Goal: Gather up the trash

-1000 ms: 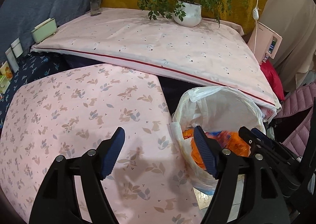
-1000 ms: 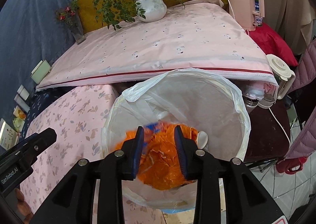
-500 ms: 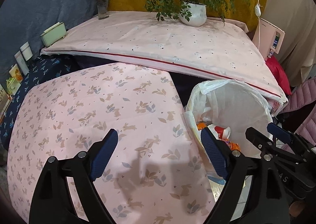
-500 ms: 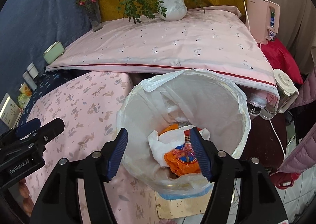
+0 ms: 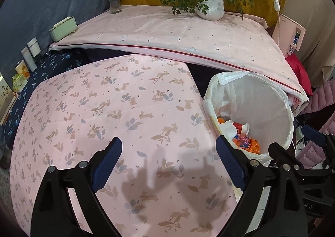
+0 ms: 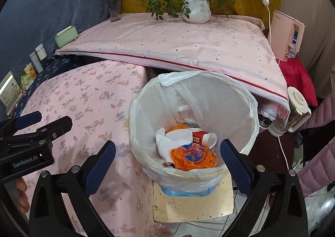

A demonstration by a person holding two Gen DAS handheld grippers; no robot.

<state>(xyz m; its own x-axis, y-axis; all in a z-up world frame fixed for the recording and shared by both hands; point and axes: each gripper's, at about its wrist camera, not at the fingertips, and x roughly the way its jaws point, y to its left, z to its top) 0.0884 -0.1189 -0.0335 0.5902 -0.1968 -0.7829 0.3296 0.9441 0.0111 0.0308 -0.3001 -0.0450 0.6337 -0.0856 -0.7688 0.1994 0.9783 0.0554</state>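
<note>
Beside the right edge of the pink rabbit-print tablecloth (image 6: 88,99) stands the trash bin (image 6: 249,132), lined w/ a white plastic bag (image 6: 167,79). Inside it: an orange snack wrapper (image 6: 193,156), crumpled white tissue (image 6: 167,142) & a red-white paper cup (image 6: 204,137) lying on its side, its print too small to read. Right gripper (image 6: 167,153) hangs above the bin's near rim, jaws spread wide, nothing between them. Left gripper (image 5: 168,158) sits over the tablecloth just left of the bin, jaws also spread & empty; its body reads "GenRobot.AI" in right wrist view. Pink appliance (image 6: 286,36) at back right has a label, unreadable.
</note>
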